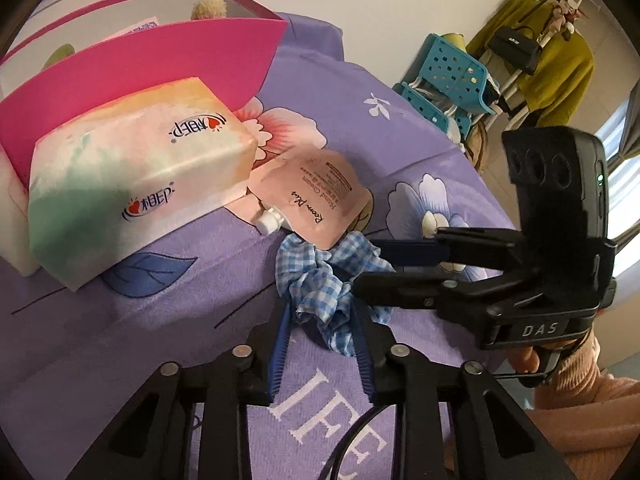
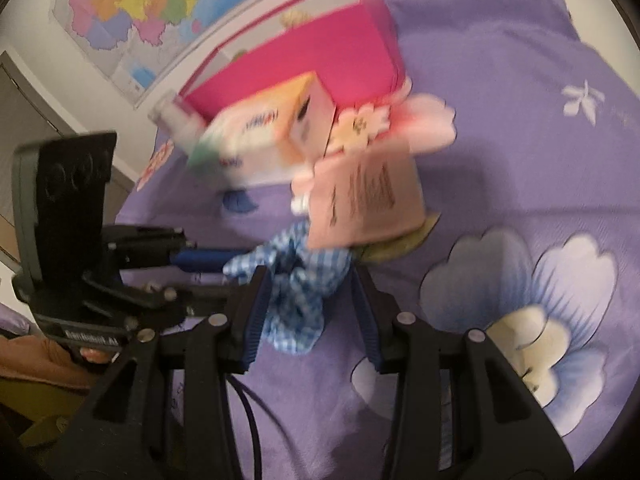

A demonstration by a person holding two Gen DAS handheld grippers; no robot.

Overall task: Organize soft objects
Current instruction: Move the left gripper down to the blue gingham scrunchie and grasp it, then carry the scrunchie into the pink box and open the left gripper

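A blue-and-white checked scrunchie (image 1: 325,285) lies on the purple bedspread (image 1: 400,152). My left gripper (image 1: 322,304) is open with its fingers on either side of the scrunchie. My right gripper (image 1: 368,268) comes in from the right, open, its tips at the scrunchie too. In the right wrist view the scrunchie (image 2: 298,288) sits between the open right fingers, with the left gripper (image 2: 224,276) reaching in from the left. A pink spouted pouch (image 1: 316,196) rests on the scrunchie's far edge. A pastel tissue pack (image 1: 132,180) leans on a pink box (image 1: 152,64).
The pink box holds a plush toy (image 1: 210,7). A teal plastic rack (image 1: 448,80) and a coat stand with a yellow garment (image 1: 552,60) stand beyond the bed. A map (image 2: 152,8) hangs on the wall in the blurred right wrist view.
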